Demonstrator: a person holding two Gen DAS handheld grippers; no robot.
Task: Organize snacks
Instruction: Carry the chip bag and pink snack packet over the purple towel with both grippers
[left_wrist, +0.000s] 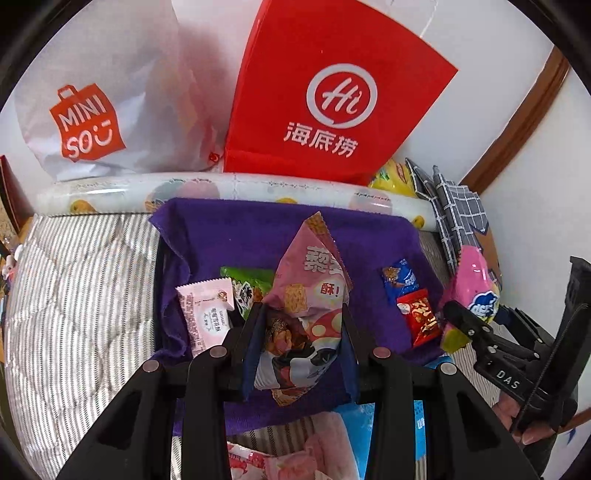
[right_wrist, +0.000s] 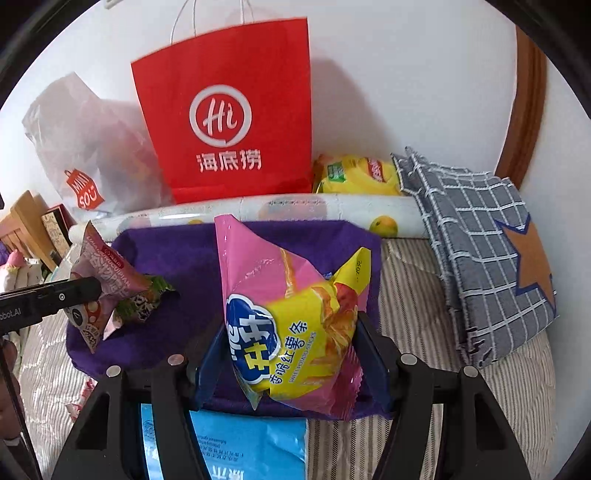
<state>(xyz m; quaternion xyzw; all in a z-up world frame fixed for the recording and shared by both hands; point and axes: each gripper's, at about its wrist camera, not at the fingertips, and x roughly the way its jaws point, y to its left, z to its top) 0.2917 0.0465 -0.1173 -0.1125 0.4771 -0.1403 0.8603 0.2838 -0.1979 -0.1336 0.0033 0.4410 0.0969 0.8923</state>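
My left gripper (left_wrist: 301, 332) was clamped on a pink quinoa-crisp packet (left_wrist: 308, 291), my right gripper (right_wrist: 291, 350) on a pink-and-yellow "Sweet Potato Sticks" bag (right_wrist: 295, 325), both above the purple cloth (left_wrist: 236, 236) on the bed. Several small snacks (left_wrist: 419, 315) lay unsorted there, so I judged much remained. Beyond stood the red "Hi" bag (right_wrist: 225, 118) and the white Miniso bag (left_wrist: 99, 110).

Two tools (left_wrist: 301, 332) (right_wrist: 291, 350), each with one snack bag. Four small packets (left_wrist: 205, 317) on one purple cloth (left_wrist: 229, 236). Two shopping bags (left_wrist: 321, 92) behind.
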